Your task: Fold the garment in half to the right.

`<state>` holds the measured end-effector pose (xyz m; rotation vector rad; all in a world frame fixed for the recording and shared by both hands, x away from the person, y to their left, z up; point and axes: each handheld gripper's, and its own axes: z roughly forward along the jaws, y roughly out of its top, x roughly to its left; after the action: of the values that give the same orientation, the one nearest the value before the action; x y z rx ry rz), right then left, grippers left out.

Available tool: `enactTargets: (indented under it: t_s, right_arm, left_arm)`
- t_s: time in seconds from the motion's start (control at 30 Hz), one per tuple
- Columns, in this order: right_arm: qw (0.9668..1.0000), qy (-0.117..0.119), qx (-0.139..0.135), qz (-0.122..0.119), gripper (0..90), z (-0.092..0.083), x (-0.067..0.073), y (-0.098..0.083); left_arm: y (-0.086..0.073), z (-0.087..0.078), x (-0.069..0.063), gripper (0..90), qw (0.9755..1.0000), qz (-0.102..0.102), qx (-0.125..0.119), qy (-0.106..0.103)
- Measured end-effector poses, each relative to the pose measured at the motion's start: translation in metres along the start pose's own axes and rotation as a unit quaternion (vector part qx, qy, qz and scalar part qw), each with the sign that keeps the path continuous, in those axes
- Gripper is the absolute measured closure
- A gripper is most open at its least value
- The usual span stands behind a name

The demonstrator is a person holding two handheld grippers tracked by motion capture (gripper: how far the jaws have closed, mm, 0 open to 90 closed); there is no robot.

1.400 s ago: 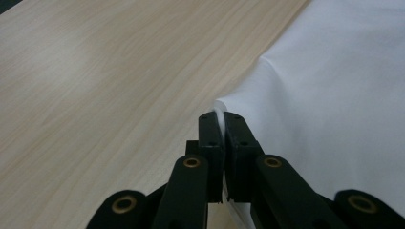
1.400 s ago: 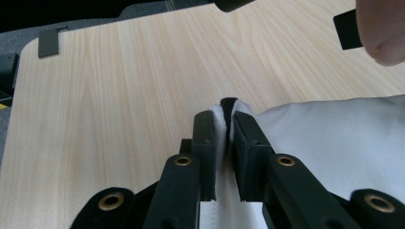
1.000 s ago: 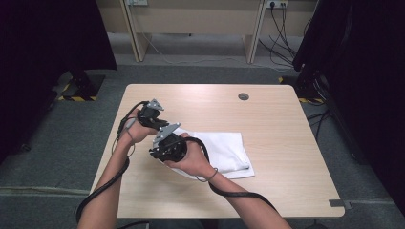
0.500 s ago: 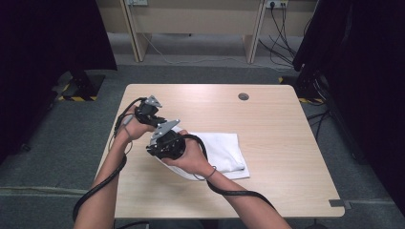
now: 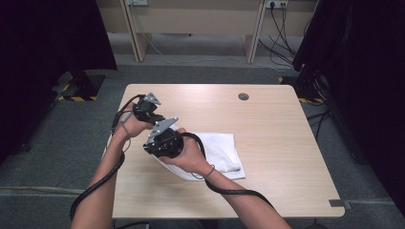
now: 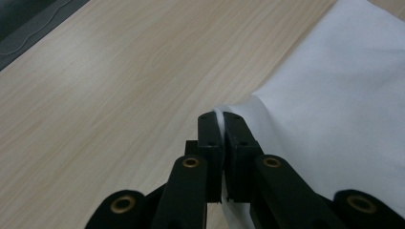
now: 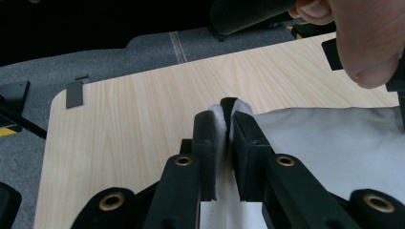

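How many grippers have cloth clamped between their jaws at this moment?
2. The left gripper is shut on a corner of the white fabric cloth; the right gripper pinches another part of its edge. Both sit at the cloth's left end on the light wooden table.

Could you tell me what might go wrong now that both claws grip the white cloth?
The left claw pinches only a thin edge of the white fabric cloth, so it may slip free. The right claw holds a bunched fold that could crease. Both sit close together, so the cloth's far end may drag on the light wooden table.
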<state>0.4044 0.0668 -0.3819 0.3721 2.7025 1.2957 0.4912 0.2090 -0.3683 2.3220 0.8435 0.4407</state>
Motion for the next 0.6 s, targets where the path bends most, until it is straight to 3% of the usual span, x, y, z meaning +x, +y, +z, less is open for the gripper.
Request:
enactTargets:
  t_s: [0.6]
  right_arm:
    - [0.9999,0.001,-0.014,0.002,81.2,-0.005,0.001,0.01]
  left_arm:
    - [0.004,-0.011,0.005,86.1,0.9999,-0.001,0.005,0.01]
